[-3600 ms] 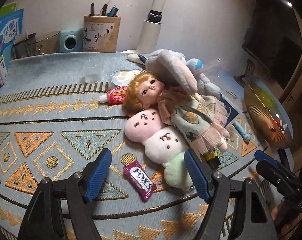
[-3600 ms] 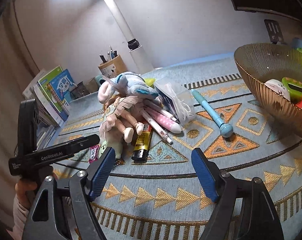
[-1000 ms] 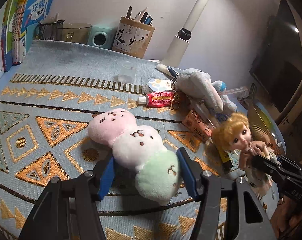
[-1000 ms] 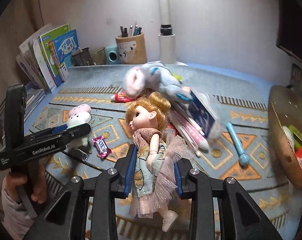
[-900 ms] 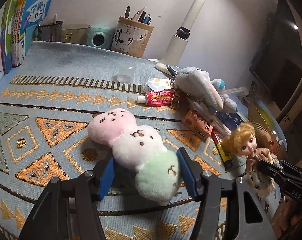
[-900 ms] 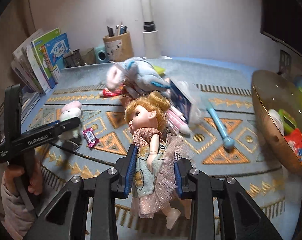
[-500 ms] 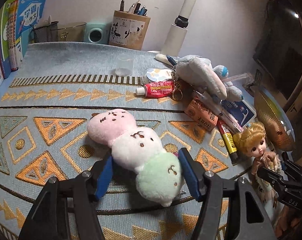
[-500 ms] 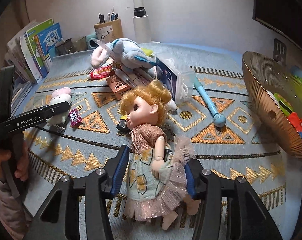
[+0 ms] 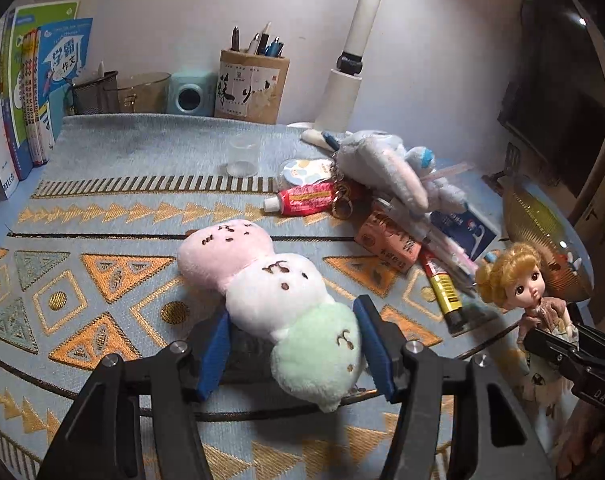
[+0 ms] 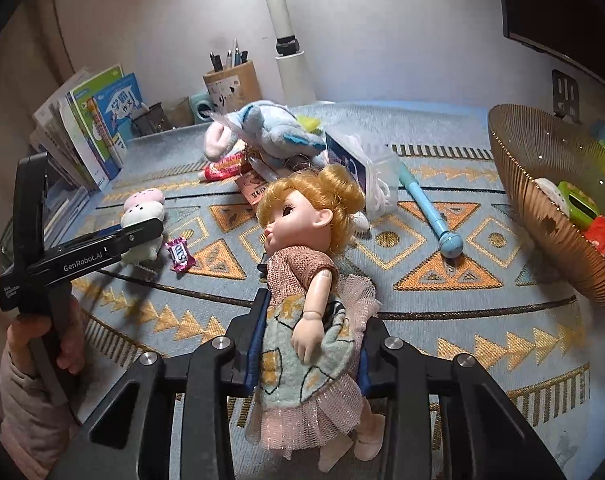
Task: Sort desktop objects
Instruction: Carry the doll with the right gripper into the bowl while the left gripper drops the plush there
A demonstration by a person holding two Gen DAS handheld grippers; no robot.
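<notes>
A pink, white and green plush point(image 9: 278, 284) lies across the patterned mat, and my left gripper point(image 9: 294, 350) is shut on its green end. From the right wrist view the same plush point(image 10: 142, 214) sits at the tip of the left gripper point(image 10: 134, 236). My right gripper point(image 10: 310, 344) is shut on the blonde doll point(image 10: 302, 264) at its waist and holds it above the mat's near edge. The doll point(image 9: 518, 280) also shows at the far right of the left wrist view, in front of the gold wire bowl point(image 9: 538, 232).
A pile holds a grey-blue plush point(image 10: 270, 132), a red tube point(image 9: 302, 200), an orange box point(image 9: 386, 244), pens and a floss box point(image 10: 358, 164). A purple candy point(image 10: 178, 254) and a blue pen point(image 10: 430, 208) lie loose. The bowl point(image 10: 542, 200) holds toys. A pen cup point(image 9: 250, 88) and books point(image 9: 30, 92) stand behind.
My right gripper took the doll off the pile and carried it right and back toward the near edge by the bowl. The left gripper closed on the plush and has held nearly still.
</notes>
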